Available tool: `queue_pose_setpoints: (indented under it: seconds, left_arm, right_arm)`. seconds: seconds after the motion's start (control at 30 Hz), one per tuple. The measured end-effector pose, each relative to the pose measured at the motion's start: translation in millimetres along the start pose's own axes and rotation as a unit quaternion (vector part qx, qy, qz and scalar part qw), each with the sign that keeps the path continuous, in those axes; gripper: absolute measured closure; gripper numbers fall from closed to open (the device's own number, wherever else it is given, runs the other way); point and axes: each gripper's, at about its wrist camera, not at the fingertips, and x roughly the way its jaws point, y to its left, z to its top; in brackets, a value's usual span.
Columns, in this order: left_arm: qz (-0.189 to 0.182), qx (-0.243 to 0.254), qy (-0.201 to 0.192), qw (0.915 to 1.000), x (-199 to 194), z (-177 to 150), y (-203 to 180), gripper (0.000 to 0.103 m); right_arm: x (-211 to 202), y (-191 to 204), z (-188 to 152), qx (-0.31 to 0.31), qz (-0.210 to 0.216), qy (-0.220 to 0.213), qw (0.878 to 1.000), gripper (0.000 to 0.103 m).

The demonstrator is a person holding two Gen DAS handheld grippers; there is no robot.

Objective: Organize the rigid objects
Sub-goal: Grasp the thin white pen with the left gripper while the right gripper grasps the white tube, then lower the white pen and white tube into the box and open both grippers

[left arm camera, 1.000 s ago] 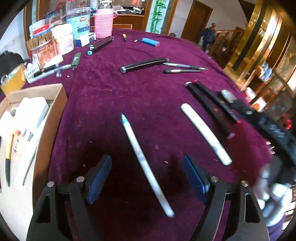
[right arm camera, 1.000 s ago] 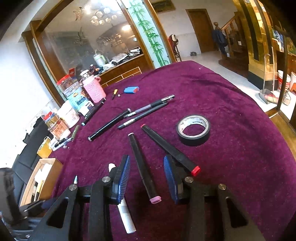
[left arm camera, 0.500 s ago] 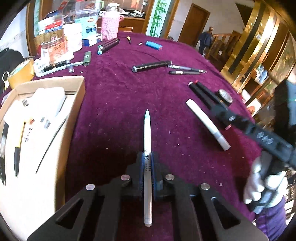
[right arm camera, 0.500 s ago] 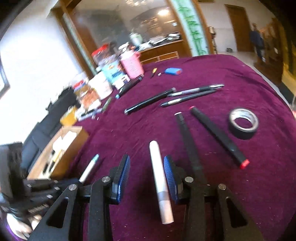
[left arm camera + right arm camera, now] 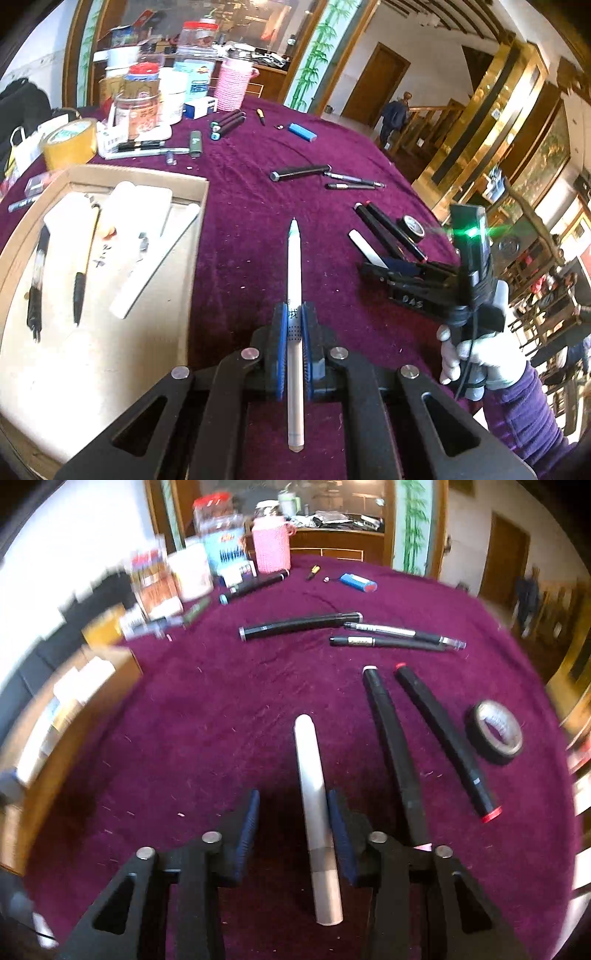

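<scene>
Our left gripper [image 5: 294, 338], spread wide a second ago, now clamps the slim white pen [image 5: 294, 280] at lower centre, cardboard box [image 5: 201, 206] at left. Our right gripper [image 5: 293, 825], jaws apart, straddles the white marker [image 5: 314, 786]; boxing likely follows.

Pink knitted jar [image 5: 232, 85] beside food tubs [image 5: 137, 110] at bench's far edge; wooden door [image 5: 373, 79] beyond.
</scene>
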Motion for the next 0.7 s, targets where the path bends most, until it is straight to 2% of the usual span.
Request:
queue_pose_setpoints:
  seconds: [0.03,0.07,0.23,0.47,0.7]
  left_arm:
    - [-0.003,-0.006,-0.002,1.0,-2,0,5,0.096]
    - [-0.006,-0.012,-0.005,0.9999,-5,0,11,0.096]
    - [-0.009,-0.03,-0.022,0.9993,-23,-1,31,0.096]
    - [0.026,-0.067,-0.045,0.9964,-48,0,78,0.096]
    - [0.077,-0.099,-0.008,0.9921,-43,-4,125,0.096]
  right_arm:
    - [0,1,0,-0.003,0.0,0.001,1.0,0.084]
    - [0,2,1,-0.001,0.004,0.004,1.0,0.09]
    - [-5,-3,1,0.033,0.011,0.001,0.999,0.09]
    - [-39,8,16,0.083,0.103,-0.031,0.991,0.09]
    - [-52,59,34,0.087,0.21,-0.02,0.974,0.089]
